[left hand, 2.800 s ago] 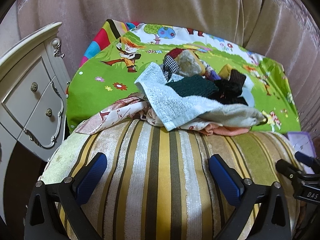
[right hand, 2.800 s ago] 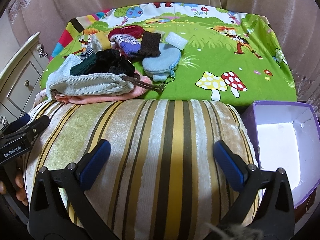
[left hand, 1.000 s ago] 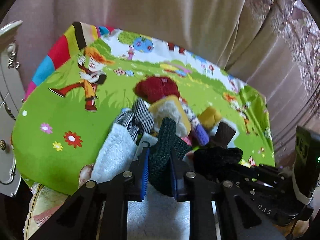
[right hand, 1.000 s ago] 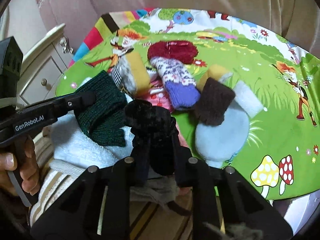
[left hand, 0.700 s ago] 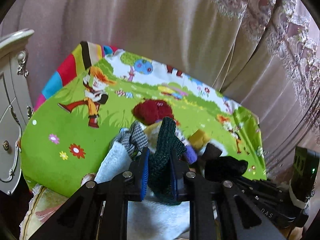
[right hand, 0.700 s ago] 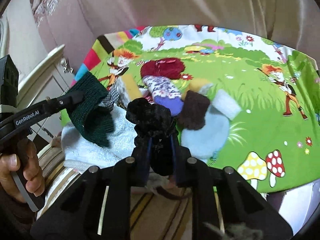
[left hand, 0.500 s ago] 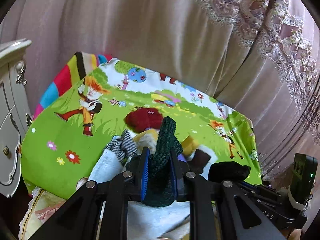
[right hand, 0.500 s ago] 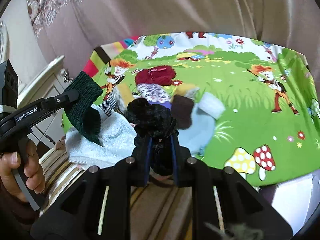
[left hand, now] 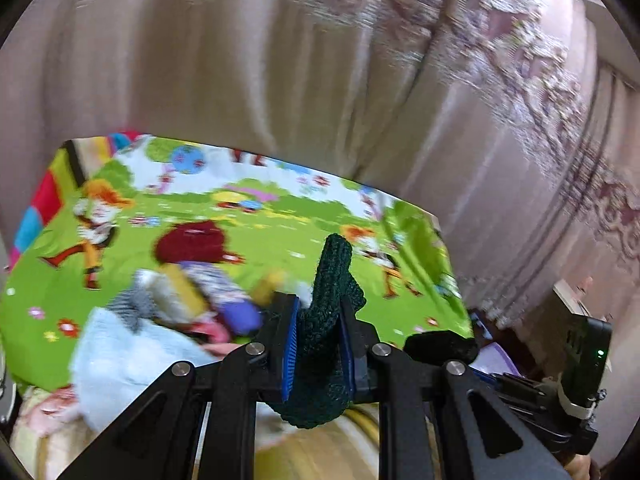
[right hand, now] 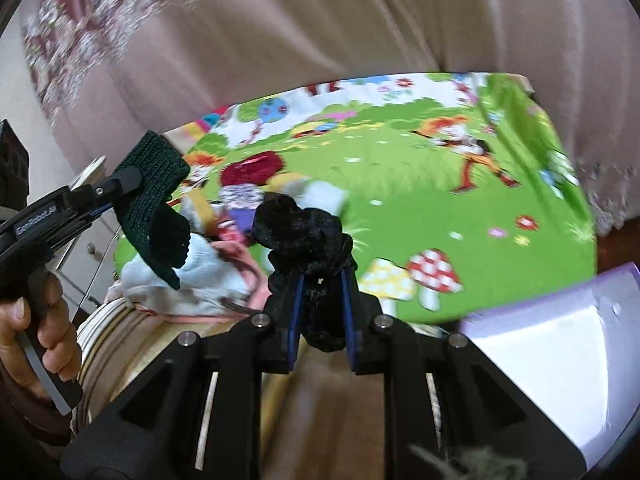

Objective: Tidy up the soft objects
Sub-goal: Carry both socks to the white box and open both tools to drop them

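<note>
Both tongs have lifted their knits; purple box (right hand: 560,344) shows only white inside.

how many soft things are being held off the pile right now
2. A dark green knit piece sits in the left gripper; a black fuzzy piece sits in the right gripper. The pile may hide others.

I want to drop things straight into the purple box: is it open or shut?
Open. The right wrist view shows the purple box with no lid on, its white inside exposed; the part visible looks empty.
</note>
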A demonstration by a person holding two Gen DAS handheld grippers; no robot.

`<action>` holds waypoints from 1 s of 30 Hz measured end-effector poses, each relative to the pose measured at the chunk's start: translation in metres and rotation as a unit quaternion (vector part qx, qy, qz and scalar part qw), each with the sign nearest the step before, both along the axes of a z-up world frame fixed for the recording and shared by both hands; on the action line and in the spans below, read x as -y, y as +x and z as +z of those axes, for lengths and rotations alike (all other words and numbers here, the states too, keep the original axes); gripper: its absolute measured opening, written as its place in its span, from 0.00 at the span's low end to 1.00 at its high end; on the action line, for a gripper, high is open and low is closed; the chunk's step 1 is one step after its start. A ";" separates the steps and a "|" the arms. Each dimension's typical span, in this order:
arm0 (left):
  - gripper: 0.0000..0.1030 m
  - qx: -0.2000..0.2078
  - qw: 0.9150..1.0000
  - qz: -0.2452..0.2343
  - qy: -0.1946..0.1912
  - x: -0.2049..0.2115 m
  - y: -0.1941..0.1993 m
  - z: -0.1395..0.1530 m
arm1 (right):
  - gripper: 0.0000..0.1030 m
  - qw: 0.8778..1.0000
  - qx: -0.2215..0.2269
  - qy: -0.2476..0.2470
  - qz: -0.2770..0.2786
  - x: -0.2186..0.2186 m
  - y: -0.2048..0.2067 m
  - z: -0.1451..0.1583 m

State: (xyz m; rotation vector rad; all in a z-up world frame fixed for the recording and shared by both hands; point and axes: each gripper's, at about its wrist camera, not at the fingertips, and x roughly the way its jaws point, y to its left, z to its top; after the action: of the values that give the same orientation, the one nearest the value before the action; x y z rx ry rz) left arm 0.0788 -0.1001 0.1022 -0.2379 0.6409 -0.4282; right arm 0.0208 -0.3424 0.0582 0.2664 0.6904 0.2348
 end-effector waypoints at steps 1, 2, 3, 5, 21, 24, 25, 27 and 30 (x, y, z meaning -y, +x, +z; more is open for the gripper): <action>0.19 -0.001 1.000 -0.013 0.000 0.011 -0.002 0.000 | 0.21 1.000 -0.002 0.000 -0.011 0.010 -0.005 -0.001; 0.19 -0.004 1.000 -0.029 -0.001 0.025 -0.003 0.000 | 0.21 1.000 -0.003 -0.001 -0.022 0.020 -0.009 -0.003; 0.19 -0.008 0.999 -0.046 -0.004 0.039 -0.005 0.000 | 0.21 0.999 -0.004 -0.003 -0.032 0.029 -0.013 -0.004; 0.19 -0.015 0.997 -0.075 -0.007 0.068 -0.008 0.000 | 0.21 0.998 -0.008 -0.002 -0.058 0.050 -0.023 -0.009; 0.20 -0.063 0.974 -0.217 0.017 0.218 -0.029 -0.020 | 0.23 0.978 -0.030 0.000 -0.206 0.164 -0.074 -0.037; 0.31 -0.073 0.971 -0.224 0.026 0.232 -0.025 -0.024 | 0.23 0.976 -0.030 0.007 -0.216 0.172 -0.078 -0.038; 0.42 -0.077 0.971 -0.222 0.030 0.235 -0.024 -0.025 | 0.24 0.976 -0.030 0.009 -0.218 0.175 -0.078 -0.038; 0.52 -0.077 0.973 -0.217 0.029 0.236 -0.024 -0.025 | 0.28 0.975 -0.030 0.010 -0.221 0.177 -0.079 -0.039; 0.56 -0.074 0.974 -0.212 0.032 0.234 -0.025 -0.025 | 0.33 0.974 -0.032 0.006 -0.224 0.179 -0.079 -0.039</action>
State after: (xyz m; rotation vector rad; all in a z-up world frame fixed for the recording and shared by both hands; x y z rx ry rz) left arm 0.0537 -0.3341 0.0767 -0.0688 0.8547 -0.8031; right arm -0.0583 -0.5218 0.0191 0.4351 0.6740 -0.2022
